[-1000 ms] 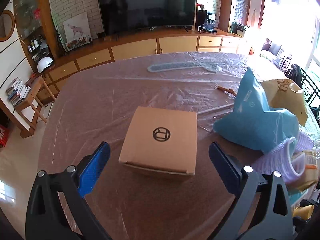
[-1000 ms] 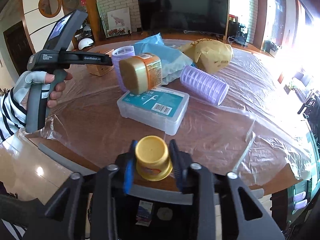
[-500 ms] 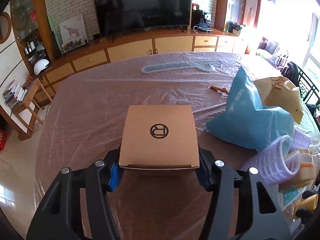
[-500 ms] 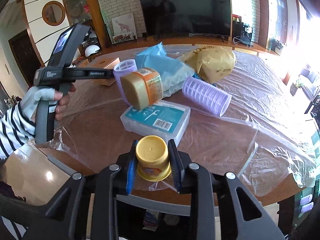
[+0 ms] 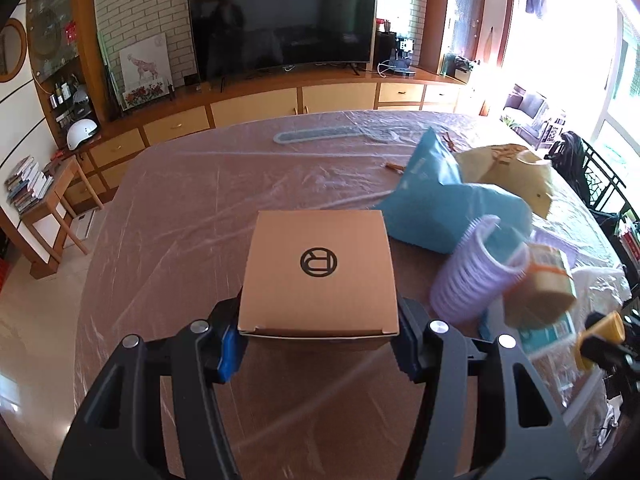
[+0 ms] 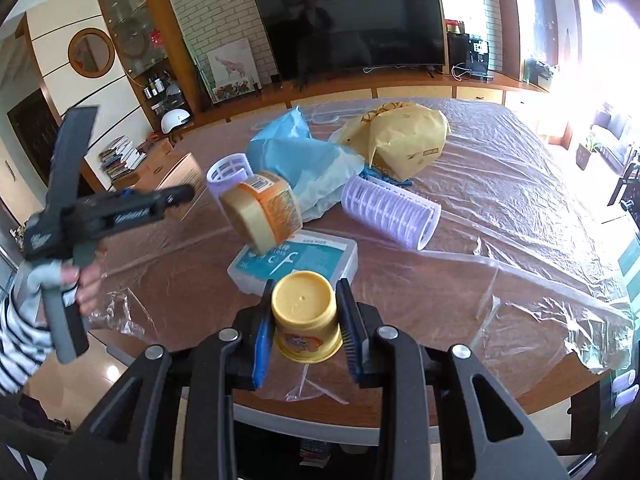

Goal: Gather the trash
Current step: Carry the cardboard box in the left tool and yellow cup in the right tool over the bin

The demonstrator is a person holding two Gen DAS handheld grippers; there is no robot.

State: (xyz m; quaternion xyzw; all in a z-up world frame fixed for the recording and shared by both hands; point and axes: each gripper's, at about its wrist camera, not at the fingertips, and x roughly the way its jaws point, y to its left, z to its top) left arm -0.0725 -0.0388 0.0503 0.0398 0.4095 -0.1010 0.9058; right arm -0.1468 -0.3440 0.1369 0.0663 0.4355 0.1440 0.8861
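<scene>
A brown cardboard box with a round black logo sits between the blue pads of my left gripper, which is shut on its two sides just above the plastic-covered table. My right gripper is shut on a small yellow cup held bottom-up over the table's near edge. In the right wrist view the left gripper tool shows at the left, blurred, in a hand with a striped sleeve.
A blue bag, a yellow paper bag, two purple ribbed rollers, an orange-labelled jar and a clear floss-pick box lie mid-table. A TV and low cabinets stand behind.
The left jaws went from wide open around the box to shut on it, and the box now sits closer and higher in view. The right gripper rose a little with the yellow cup.
</scene>
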